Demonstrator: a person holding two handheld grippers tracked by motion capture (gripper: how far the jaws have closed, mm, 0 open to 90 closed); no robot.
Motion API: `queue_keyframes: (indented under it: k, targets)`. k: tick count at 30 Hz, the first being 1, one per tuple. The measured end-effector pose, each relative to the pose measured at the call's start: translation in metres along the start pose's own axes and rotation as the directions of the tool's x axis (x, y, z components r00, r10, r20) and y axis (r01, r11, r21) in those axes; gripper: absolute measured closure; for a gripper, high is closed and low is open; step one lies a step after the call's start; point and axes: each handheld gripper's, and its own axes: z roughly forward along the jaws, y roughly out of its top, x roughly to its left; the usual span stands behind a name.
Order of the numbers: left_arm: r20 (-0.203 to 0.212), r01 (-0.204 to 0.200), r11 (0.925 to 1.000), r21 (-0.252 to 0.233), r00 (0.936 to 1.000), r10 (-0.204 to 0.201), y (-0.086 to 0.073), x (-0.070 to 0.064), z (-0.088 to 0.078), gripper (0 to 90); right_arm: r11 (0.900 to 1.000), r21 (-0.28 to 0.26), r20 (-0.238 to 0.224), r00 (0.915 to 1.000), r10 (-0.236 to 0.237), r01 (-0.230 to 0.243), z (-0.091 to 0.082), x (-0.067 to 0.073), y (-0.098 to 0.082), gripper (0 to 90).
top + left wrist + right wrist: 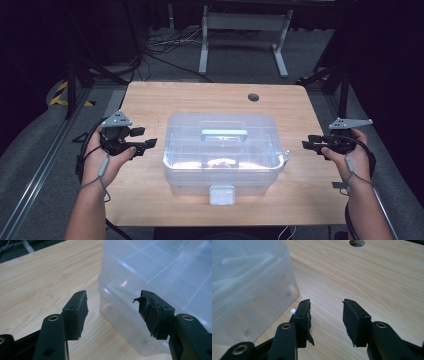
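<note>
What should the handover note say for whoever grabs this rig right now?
Left gripper: jaws open, nothing between them, just off the left end of the clear plastic box.
Right gripper: jaws open, empty, off the box's right end.
Box sits mid-table, lid on, handle flat, front latch looks shut.
Done: both grippers placed either side of the box.
Left: neither touches it yet; probably close in and take hold.

I see a big clear plastic box (222, 150) with its lid shut, sitting flat between my two hand-held grippers.
</note>
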Motion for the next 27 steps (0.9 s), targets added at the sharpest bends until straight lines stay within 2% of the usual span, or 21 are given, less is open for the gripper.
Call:
queue_keyframes:
  k: [4, 7, 11, 17, 19, 20, 23, 27]
  targets:
    - [0.020, -0.019, 0.9998, -0.010, 0.9996, 0.019, 0.019, -0.008, -0.003, 39.8, 1.000, 0.012, -0.010, 1.0000, 0.001, 0.000, 0.000, 0.001, -0.002, 60.8]
    - [0.020, -0.057, 0.9984, -0.004, 0.9982, 0.057, 0.034, -0.014, -0.004, 39.2, 1.000, 0.016, -0.009, 0.9999, 0.012, -0.012, -0.001, 0.000, -0.005, 60.9]
    - [0.032, -0.086, 0.9963, -0.002, 0.9958, 0.086, 0.044, -0.020, -0.003, 38.6, 1.000, 0.014, -0.006, 0.9998, 0.019, -0.019, -0.003, -0.001, -0.007, 60.8]
    - [0.083, -0.151, 0.9885, -0.011, 0.9850, 0.151, 0.064, -0.035, 0.002, 37.5, 0.999, 0.020, -0.004, 0.9996, 0.028, -0.028, -0.003, 0.001, -0.010, 60.3]
    - [0.117, -0.167, 0.9859, -0.006, 0.9791, 0.167, 0.069, -0.039, 0.006, 41.0, 0.999, 0.021, -0.004, 0.9995, 0.031, -0.030, -0.003, 0.001, -0.011, 59.5]
    - [0.117, -0.167, 0.9859, -0.006, 0.9791, 0.167, 0.069, -0.039, 0.006, 42.1, 0.999, 0.021, -0.004, 0.9995, 0.031, -0.030, -0.003, 0.001, -0.011, 59.5]
    - [0.149, -0.183, 0.9830, -0.018, 0.9717, 0.183, 0.078, -0.045, 0.014, 41.8, 0.999, 0.018, -0.009, 0.9992, 0.039, -0.039, -0.002, 0.002, -0.012, 58.1]
    - [0.161, -0.191, 0.9813, -0.023, 0.9681, 0.192, 0.084, -0.050, 0.021, 40.6, 0.999, 0.013, -0.010, 0.9992, 0.039, -0.039, -0.002, 0.002, -0.011, 57.6]
